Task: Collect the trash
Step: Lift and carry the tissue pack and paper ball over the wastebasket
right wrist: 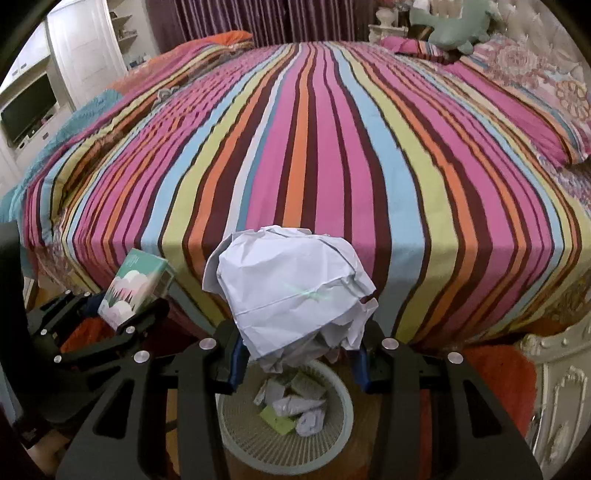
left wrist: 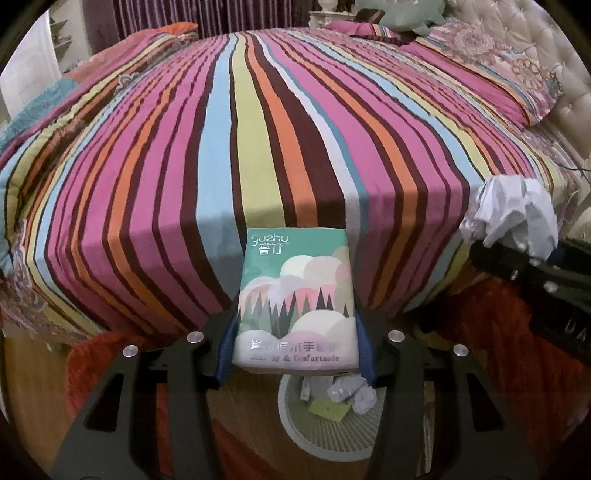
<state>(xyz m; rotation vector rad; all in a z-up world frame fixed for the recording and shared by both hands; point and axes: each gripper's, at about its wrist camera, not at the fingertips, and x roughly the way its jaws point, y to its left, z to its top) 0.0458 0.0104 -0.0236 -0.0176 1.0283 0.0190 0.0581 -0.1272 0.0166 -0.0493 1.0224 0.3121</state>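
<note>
My left gripper (left wrist: 295, 350) is shut on a green tissue pack (left wrist: 295, 295) with a forest print, held above a white woven wastebasket (left wrist: 291, 435) on the floor. My right gripper (right wrist: 299, 354) is shut on a crumpled white paper ball (right wrist: 291, 291), held above the same wastebasket (right wrist: 236, 435). The basket holds several paper scraps (right wrist: 295, 410) and a yellow-green note. The left gripper with the tissue pack (right wrist: 133, 291) shows at the left of the right wrist view; the paper ball (left wrist: 513, 218) and right gripper show at the right edge of the left wrist view.
A bed with a striped cover (left wrist: 258, 147) fills the space ahead, its near edge just beyond both grippers. Pillows (right wrist: 535, 96) and a green plush toy (right wrist: 458, 26) lie at the far right. An orange-red rug (left wrist: 517, 350) covers the floor. A white carved bed frame (right wrist: 561, 387) stands at right.
</note>
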